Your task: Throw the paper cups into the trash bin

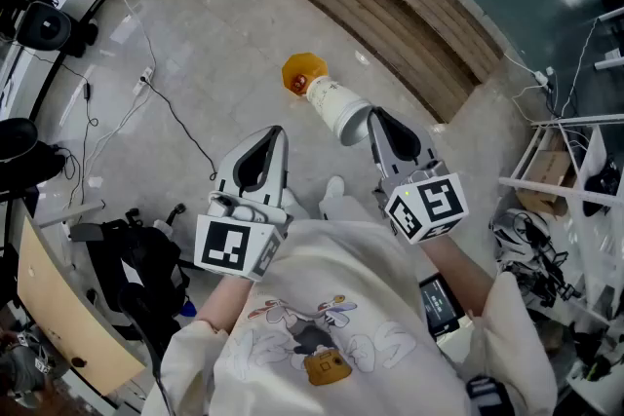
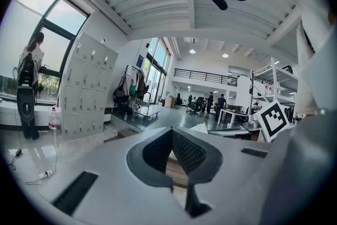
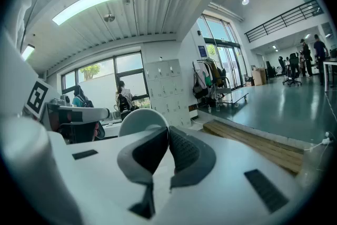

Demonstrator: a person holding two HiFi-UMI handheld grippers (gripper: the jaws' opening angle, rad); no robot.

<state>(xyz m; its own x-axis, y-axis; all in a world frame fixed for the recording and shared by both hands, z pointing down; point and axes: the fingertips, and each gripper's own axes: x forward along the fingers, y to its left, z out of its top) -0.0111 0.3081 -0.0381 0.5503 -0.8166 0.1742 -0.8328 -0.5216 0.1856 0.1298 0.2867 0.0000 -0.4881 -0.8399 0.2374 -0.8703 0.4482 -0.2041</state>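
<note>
Here, the right gripper is clamped on the rim of a white paper cup, which juts out from its tip. The left gripper is closed on nothing, beside it. An orange container appears just beyond the cup, on the floor.

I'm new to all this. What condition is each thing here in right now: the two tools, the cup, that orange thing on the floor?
left tool: shut, nothing in it.
right tool: shut on the paper cup's rim.
paper cup: held in the air, tipped on its side, narrow end pointing away from the person.
orange container: on the floor, open mouth facing up.
</note>
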